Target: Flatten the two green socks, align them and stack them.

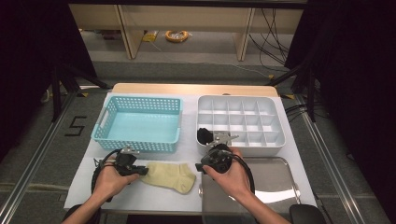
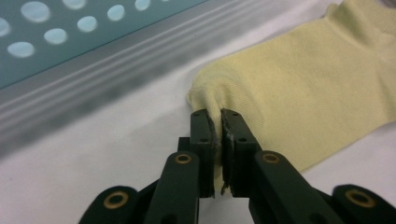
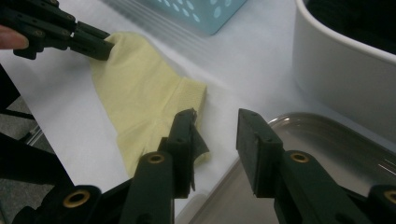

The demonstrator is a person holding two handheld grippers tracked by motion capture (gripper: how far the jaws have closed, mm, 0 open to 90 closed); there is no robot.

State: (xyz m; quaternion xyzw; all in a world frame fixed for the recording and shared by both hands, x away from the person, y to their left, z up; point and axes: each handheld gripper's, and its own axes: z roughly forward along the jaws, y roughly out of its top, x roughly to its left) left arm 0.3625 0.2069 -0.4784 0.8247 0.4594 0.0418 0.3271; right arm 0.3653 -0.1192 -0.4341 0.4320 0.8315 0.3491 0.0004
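Fingers (image 2: 205,135) of the left gripper (image 2: 218,140) are pinched tight on one end of the yellow sock (image 2: 303,88), a fold of fabric caught between the pads. The sock lies flat on the white-covered counter (image 1: 187,151) at lower centre of the high view, between both hands. Fingers of the right gripper (image 3: 217,140) stand part open with nothing between them, held over the sock's far end and the rim of the steel tray (image 1: 275,179) at lower right. The teal basket (image 1: 138,123) sits just behind the sock at left. The white divided box (image 1: 240,122) stands at right, a dark item (image 1: 203,135) in its near-left compartment.
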